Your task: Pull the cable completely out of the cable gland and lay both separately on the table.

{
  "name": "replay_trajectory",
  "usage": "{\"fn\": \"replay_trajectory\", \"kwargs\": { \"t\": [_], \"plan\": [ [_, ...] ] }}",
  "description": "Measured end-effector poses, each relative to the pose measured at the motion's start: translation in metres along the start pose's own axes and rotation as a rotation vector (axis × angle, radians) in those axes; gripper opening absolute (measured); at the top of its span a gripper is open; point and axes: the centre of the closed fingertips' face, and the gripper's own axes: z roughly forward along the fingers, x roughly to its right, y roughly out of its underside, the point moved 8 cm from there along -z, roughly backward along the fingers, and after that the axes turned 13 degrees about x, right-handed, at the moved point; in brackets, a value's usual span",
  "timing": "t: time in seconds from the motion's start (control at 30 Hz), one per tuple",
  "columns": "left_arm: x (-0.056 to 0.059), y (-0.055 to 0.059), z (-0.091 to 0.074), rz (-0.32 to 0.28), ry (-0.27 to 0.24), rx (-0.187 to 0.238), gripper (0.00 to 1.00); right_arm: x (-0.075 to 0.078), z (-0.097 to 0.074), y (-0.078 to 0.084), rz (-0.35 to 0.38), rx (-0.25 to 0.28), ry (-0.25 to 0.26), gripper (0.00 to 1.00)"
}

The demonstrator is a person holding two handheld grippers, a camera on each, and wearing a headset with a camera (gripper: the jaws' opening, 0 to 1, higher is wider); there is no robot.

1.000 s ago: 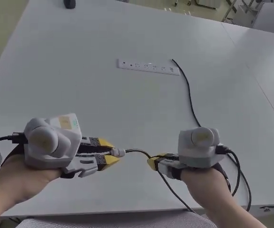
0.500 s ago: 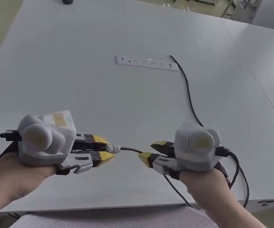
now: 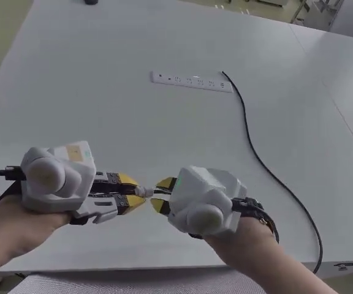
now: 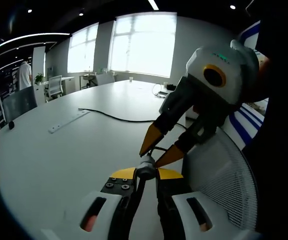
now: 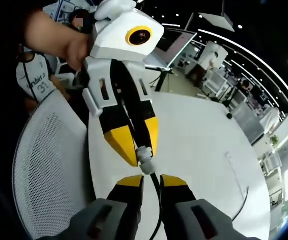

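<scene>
In the head view, your left hand-held gripper (image 3: 138,193) is clamped on the small white cable gland (image 3: 144,192), held just above the near edge of the desk (image 3: 103,110). Your right hand-held gripper (image 3: 159,195) faces it tip to tip, its yellow jaws parted a little. Farther back lie a power strip (image 3: 192,81) and its black power cord (image 3: 256,153), well apart from the work.

In the left gripper view, the cable gland (image 4: 145,170) sits pinched between the tips of the left hand-held gripper (image 4: 145,175). The right hand-held gripper (image 4: 153,156) comes in from the right, jaws spread in a narrow V just beside the gland.

In the right gripper view, the thin black cable (image 5: 159,197) runs down from the cable gland (image 5: 145,163) and passes between the jaws of the right hand-held gripper (image 5: 153,181). A gap shows on each side of it, so I judge you are straddling it, not gripping it. The left hand-held gripper (image 5: 144,154) holds the gland from above.

The risks: if you close this close to the gland, you may catch its tip instead of the cable, and the pull would then twist the gland out of the left jaws. A weak pinch on so thin a cable may slip. You are also working over the desk edge, so a dropped part could fall past it.
</scene>
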Motion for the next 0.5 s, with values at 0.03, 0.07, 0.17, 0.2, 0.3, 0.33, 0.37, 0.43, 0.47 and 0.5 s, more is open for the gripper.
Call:
{"fn": "replay_trajectory", "kwargs": {
  "t": [0.03, 0.07, 0.17, 0.2, 0.3, 0.33, 0.37, 0.43, 0.47, 0.5],
  "plan": [
    [0.0001, 0.0004, 0.0000, 0.000, 0.000, -0.001, 0.15, -0.0001, 0.0003, -0.0001, -0.010, 0.000, -0.005, 0.07],
    [0.0007, 0.0010, 0.0004, -0.002, 0.002, -0.003, 0.15, -0.0002, 0.0011, 0.0000, -0.028, -0.001, -0.012, 0.05],
    [0.0004, 0.0019, 0.0004, -0.001, 0.001, -0.009, 0.15, 0.0003, 0.0019, 0.0027, -0.032, -0.011, -0.018, 0.04],
    [0.0002, 0.0019, 0.0005, -0.001, 0.000, -0.009, 0.15, 0.0010, 0.0013, 0.0039, -0.034, -0.021, -0.012, 0.02],
    [0.0011, 0.0017, 0.0012, 0.002, 0.004, -0.010, 0.15, 0.0024, -0.0001, 0.0033, -0.020, -0.014, -0.016, 0.01],
    [0.0002, 0.0013, 0.0013, 0.001, 0.003, -0.007, 0.15, 0.0027, -0.0005, 0.0035, -0.019, -0.013, -0.014, 0.00],
    [-0.0001, 0.0009, 0.0012, 0.000, 0.003, -0.007, 0.15, 0.0036, -0.0008, 0.0035, -0.009, -0.006, -0.011, 0.00],
    [0.0004, -0.0001, 0.0013, 0.004, 0.005, -0.009, 0.15, 0.0044, -0.0010, 0.0038, 0.017, 0.001, -0.009, 0.00],
    [0.0001, -0.0004, 0.0013, 0.004, 0.005, -0.010, 0.15, 0.0046, -0.0010, 0.0039, 0.022, 0.002, -0.008, 0.00],
    [0.0001, -0.0004, 0.0013, 0.004, 0.007, -0.010, 0.15, 0.0046, -0.0009, 0.0037, 0.028, 0.001, -0.008, 0.00]
  ]
}}
